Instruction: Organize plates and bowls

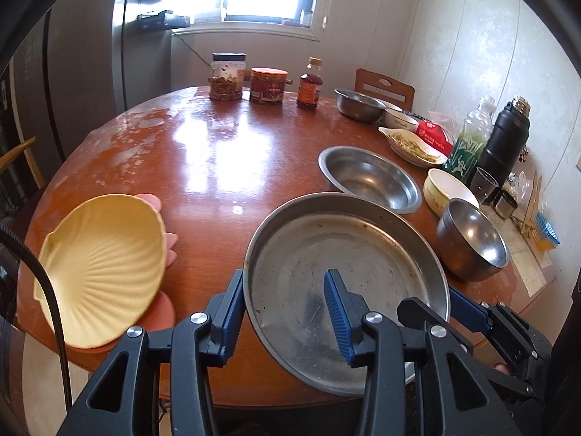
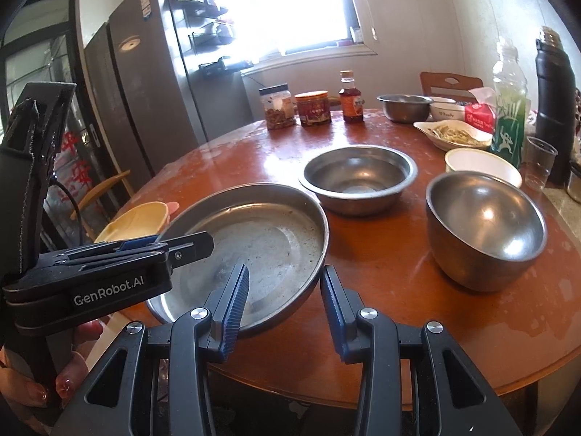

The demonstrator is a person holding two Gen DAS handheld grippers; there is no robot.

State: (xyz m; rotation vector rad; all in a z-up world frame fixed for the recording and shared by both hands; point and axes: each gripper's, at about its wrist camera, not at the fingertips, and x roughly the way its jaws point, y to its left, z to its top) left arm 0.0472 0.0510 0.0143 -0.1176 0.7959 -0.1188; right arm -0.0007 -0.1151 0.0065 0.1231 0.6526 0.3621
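Note:
A large round steel plate [image 1: 348,254] [image 2: 261,239] lies at the near edge of the round wooden table [image 1: 218,167]. My left gripper [image 1: 287,301] straddles its left rim, one finger outside and one inside, jaws apart. My right gripper [image 2: 285,290] straddles its right rim the same way, jaws apart; it also shows in the left wrist view [image 1: 468,305]. A yellow shell-shaped plate [image 1: 105,276] [image 2: 138,218] is held tilted by a bare hand [image 1: 163,309] at the left.
A shallow steel basin [image 1: 370,178] [image 2: 359,178], a deep steel bowl [image 1: 472,239] [image 2: 486,225] and a cream bowl [image 1: 450,189] stand right of the plate. Jars [image 1: 227,76], a sauce bottle [image 1: 310,83], a snack dish [image 1: 410,145], a flask [image 1: 504,138] crowd the far side.

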